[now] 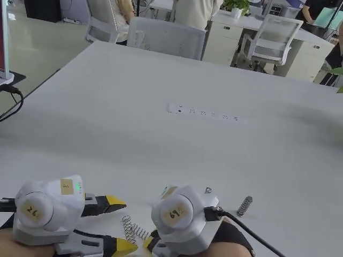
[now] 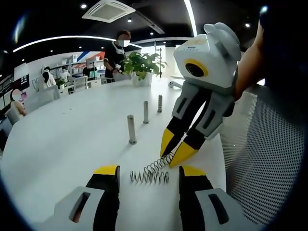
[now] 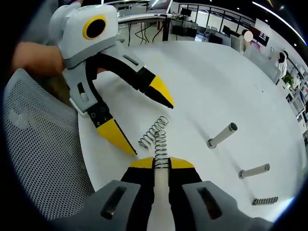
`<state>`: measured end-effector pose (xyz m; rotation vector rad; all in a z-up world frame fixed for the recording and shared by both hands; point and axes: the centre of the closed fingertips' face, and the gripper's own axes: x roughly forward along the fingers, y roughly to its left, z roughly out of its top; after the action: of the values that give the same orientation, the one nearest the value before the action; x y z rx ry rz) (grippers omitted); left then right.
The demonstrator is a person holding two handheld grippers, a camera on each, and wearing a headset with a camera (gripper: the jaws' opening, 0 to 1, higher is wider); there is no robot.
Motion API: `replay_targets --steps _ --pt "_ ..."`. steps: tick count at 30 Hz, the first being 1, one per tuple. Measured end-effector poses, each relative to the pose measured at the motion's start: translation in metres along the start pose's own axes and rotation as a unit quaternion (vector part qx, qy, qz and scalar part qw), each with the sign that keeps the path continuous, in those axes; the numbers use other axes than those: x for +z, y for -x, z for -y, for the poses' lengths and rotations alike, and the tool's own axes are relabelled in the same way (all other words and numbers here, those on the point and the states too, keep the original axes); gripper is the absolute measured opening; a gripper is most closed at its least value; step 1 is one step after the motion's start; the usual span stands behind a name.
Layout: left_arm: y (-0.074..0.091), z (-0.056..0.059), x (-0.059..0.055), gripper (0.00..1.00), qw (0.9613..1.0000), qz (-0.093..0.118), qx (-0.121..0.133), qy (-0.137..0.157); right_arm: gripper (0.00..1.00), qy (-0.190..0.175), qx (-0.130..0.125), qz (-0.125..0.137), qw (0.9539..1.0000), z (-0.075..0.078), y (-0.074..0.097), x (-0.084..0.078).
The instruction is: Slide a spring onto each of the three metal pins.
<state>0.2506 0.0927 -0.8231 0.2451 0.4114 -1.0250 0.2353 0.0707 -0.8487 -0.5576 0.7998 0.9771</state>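
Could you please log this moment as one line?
right tool: shut on spring | left tool: open | nearest metal pin: bare

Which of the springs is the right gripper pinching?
The spring running straight out from the shut tips of the right gripper; the loose spring lies slanted beside it.

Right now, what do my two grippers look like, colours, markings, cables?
Left gripper and right gripper match: pale grey housings, grey-and-black jaws with yellow tips, round tan stickers bearing handwritten numbers. A black cable leaves the right one; small green lights glow on the left.
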Motion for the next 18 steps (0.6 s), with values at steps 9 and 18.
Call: replay_targets --steps 9,18 --pt "-0.006 0.002 -0.008 0.39 0.9999 -0.015 -0.002 -0.005 0.07 -0.004 0.0 -0.002 1.0 -0.001 0.0 -0.002" --pt "-0.01 0.004 -0.011 0.34 0.9995 -0.027 -0.003 -0.017 0.07 -0.007 0.0 -0.002 1.0 -0.002 0.0 -0.002"
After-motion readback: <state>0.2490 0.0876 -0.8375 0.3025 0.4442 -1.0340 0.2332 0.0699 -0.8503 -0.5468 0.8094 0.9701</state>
